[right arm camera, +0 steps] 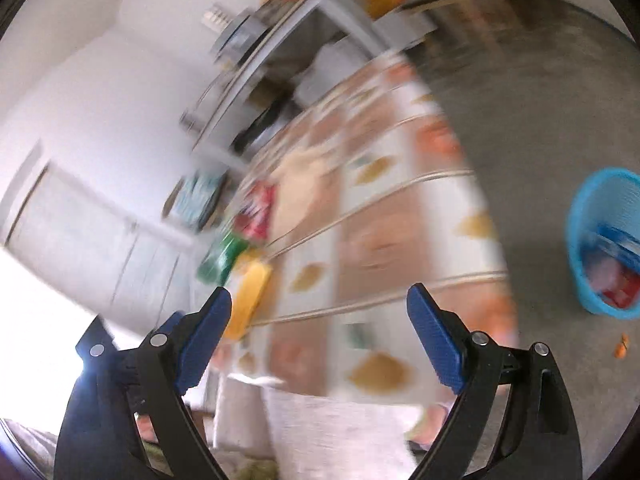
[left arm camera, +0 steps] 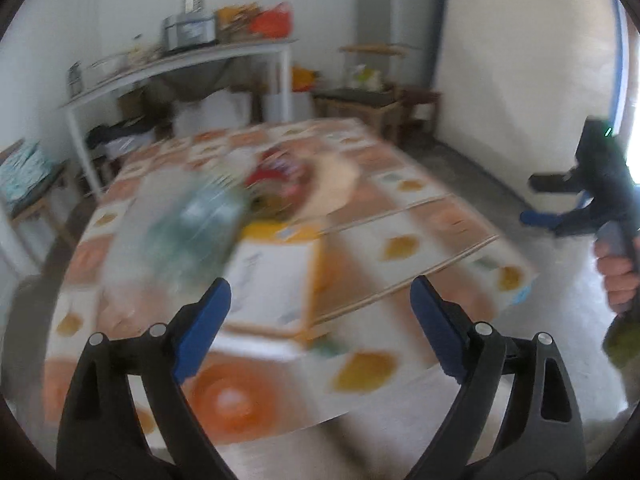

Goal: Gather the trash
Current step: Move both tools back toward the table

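Observation:
Both views are motion-blurred. My left gripper [left arm camera: 320, 292] is open and empty above the near part of a table with an orange-patterned cloth [left arm camera: 400, 248]. On the table lie a clear crumpled plastic bag or bottle [left arm camera: 188, 224], a white and yellow box [left arm camera: 276, 280], a red wrapper [left arm camera: 280, 172] and a tan paper piece [left arm camera: 332, 184]. My right gripper [right arm camera: 320, 300] is open and empty, tilted, off the table's side; it also shows in the left wrist view [left arm camera: 568, 200]. A blue trash basket [right arm camera: 608, 240] with some trash inside stands on the floor at right.
A grey shelf table [left arm camera: 180, 64] with an appliance and bags stands at the back wall. A grey fridge [left arm camera: 396, 12] and low wooden stools [left arm camera: 360, 104] are at the back right. A small orange scrap [right arm camera: 622, 346] lies on the concrete floor.

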Demonstrator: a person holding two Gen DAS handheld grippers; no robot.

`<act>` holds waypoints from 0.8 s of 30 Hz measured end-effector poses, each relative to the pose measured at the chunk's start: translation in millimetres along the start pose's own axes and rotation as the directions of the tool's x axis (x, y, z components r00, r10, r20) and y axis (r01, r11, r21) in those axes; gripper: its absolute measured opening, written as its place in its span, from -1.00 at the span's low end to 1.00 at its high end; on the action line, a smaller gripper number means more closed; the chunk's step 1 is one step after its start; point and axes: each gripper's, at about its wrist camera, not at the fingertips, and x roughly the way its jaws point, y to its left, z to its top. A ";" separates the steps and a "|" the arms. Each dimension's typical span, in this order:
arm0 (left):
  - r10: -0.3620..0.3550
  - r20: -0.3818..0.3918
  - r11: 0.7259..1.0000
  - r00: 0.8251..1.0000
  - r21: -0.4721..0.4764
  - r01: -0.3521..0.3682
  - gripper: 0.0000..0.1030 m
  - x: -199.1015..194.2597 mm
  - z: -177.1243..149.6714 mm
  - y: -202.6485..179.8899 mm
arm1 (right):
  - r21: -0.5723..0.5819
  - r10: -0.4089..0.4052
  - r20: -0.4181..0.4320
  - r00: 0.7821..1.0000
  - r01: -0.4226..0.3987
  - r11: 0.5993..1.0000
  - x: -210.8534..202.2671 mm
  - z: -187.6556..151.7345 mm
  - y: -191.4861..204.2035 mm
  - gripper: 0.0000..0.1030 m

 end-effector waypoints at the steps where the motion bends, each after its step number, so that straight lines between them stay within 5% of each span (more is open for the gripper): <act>1: 0.008 -0.014 1.000 1.000 -0.022 -0.009 0.69 3.9 -2.4 11.0 | -0.017 0.009 -0.022 1.000 -0.010 1.000 11.7 -0.7 11.2 0.69; 8: -0.057 -0.066 0.981 0.996 -0.190 0.044 0.69 33.8 -14.6 53.1 | -0.056 0.067 -0.153 0.986 -0.076 0.996 79.9 -4.5 62.1 0.69; 10: -0.155 -0.046 0.968 0.987 -0.206 0.143 0.69 34.2 -18.6 52.7 | -0.070 0.063 -0.171 0.983 -0.076 0.995 89.6 -5.5 71.5 0.69; 13: -0.326 -0.006 0.934 0.945 -0.159 0.321 0.69 22.8 -22.5 42.8 | -0.073 0.060 -0.186 0.981 -0.074 0.995 93.3 -4.6 72.3 0.69; 17: -0.234 0.002 0.970 0.972 -0.073 0.234 0.69 17.5 -21.1 26.1 | -0.050 0.057 -0.187 0.981 -0.067 0.997 96.1 -4.7 66.4 0.69; 20: -0.117 -0.008 0.986 0.993 -0.118 0.115 0.72 28.0 -11.6 28.1 | -0.034 0.057 -0.183 0.981 -0.064 0.997 96.2 -2.6 62.0 0.69; 24: -0.096 -0.039 0.978 0.995 -0.190 0.087 0.75 46.3 1.9 34.1 | -0.020 0.059 -0.174 0.983 -0.064 0.998 95.6 -3.1 57.2 0.69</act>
